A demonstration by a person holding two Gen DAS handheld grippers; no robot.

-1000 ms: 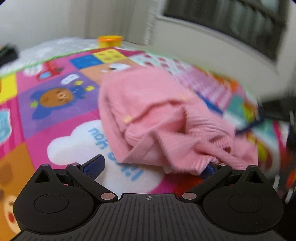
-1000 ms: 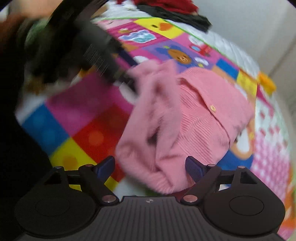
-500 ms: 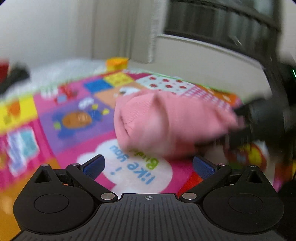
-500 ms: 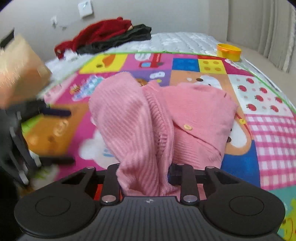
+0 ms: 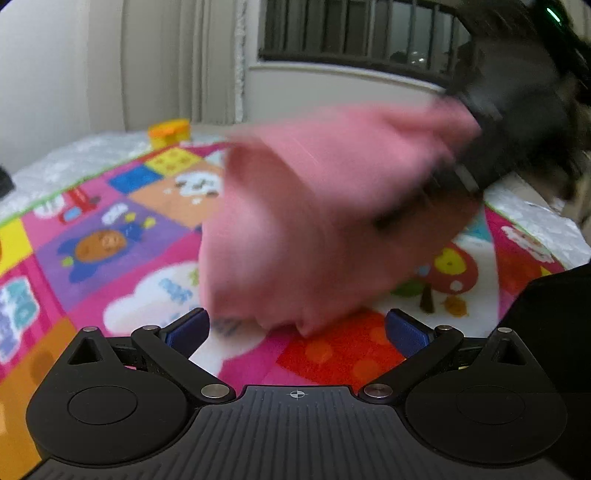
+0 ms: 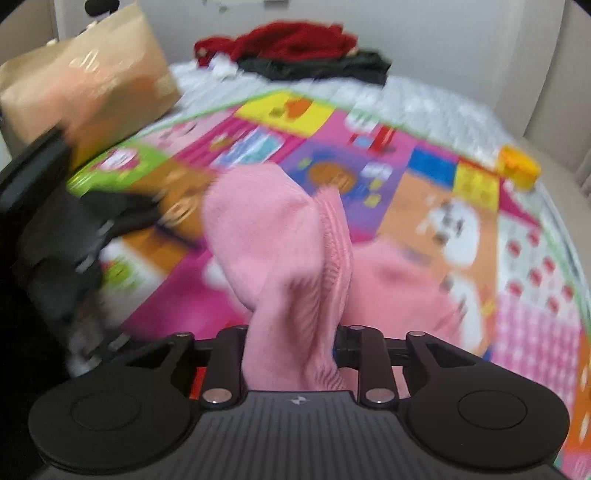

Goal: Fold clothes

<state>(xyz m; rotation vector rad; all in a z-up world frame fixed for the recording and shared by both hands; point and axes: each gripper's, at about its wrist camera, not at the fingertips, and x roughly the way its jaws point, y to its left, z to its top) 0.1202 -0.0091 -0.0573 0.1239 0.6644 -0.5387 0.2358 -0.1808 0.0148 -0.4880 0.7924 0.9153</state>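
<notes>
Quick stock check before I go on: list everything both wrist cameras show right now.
Sweater: one, pink, lifted above the mat.
Play mat: one, multicoloured, under the sweater.
Clothes pile: red and black, far end of the bed.
Paper bag: one, brown, beside the mat.
Bowl: one, yellow-orange, past the mat's corner.
Window: one, barred, on the wall.
Left gripper: open, empty.
Right gripper: shut on the sweater.

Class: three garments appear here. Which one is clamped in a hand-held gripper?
The pink knitted sweater, clamped by the right hand-held gripper; the red garment and black garment lie piled beyond the mat.
</notes>
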